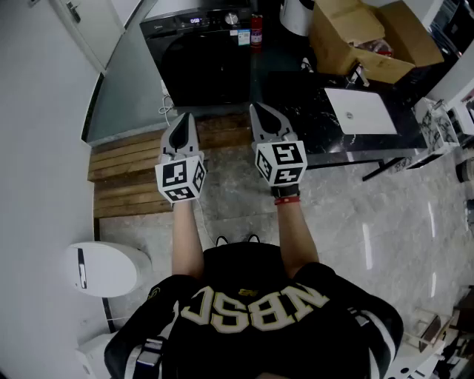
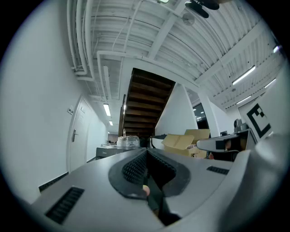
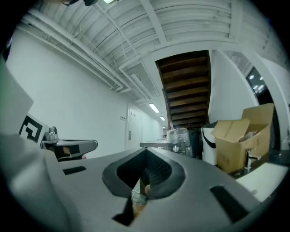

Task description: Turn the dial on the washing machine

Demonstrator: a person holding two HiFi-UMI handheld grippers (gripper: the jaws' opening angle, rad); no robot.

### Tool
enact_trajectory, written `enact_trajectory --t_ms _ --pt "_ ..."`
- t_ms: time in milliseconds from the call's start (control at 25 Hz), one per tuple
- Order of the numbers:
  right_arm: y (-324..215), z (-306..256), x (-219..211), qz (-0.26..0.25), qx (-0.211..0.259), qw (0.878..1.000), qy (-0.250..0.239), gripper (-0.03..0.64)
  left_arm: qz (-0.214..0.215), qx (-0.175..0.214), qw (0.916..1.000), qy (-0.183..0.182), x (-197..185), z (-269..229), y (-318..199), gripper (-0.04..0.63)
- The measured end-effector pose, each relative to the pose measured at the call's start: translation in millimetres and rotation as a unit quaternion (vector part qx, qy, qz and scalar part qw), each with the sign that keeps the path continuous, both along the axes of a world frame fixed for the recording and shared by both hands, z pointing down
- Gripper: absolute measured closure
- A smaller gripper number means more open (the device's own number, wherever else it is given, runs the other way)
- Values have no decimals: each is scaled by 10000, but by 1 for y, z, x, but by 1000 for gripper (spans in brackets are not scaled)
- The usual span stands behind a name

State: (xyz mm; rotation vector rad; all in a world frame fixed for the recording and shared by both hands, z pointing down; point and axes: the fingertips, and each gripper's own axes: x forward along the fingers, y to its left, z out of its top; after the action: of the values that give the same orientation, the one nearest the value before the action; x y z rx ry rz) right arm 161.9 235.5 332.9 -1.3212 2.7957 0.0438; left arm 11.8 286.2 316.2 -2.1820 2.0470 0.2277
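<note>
The black washing machine (image 1: 204, 63) stands at the far end of the floor, with its round silver dial (image 1: 232, 18) on the top control strip. Both grippers hover well short of it, side by side above the wooden decking. My left gripper (image 1: 181, 122) is shut with nothing in it, and my right gripper (image 1: 264, 112) is shut and empty too. In the right gripper view the washing machine (image 3: 168, 146) and its dial (image 3: 176, 148) show just past the closed right gripper (image 3: 146, 153). In the left gripper view the machine's top (image 2: 108, 152) sits left of the closed left gripper (image 2: 147, 153).
A red can (image 1: 256, 31) stands beside the machine. To the right a black counter (image 1: 296, 96) carries a white sink (image 1: 363, 111) and an open cardboard box (image 1: 370, 37). Wooden decking (image 1: 133, 170) lies before the machine, and a white toilet (image 1: 104, 268) stands at the lower left.
</note>
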Motion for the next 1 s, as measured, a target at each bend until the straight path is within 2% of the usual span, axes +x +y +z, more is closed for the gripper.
enact_trajectory --t_ms 320,600,800,1000 --pt "-1 3 23 -179 81 9995 -232 612 -44 86 9999 53 26 2 3 584" --pt "-23 14 12 -337 -21 9986 -397 612 -233 -162 9994 -191 23 28 -15 584" --pt "-63 21 -5 -319 17 9991 -281 612 -246 -114 9995 -169 9 32 -51 584" --pt "-125 26 -46 -273 77 9996 -83 612 -139 -42 9997 -171 -25 37 -122 584"
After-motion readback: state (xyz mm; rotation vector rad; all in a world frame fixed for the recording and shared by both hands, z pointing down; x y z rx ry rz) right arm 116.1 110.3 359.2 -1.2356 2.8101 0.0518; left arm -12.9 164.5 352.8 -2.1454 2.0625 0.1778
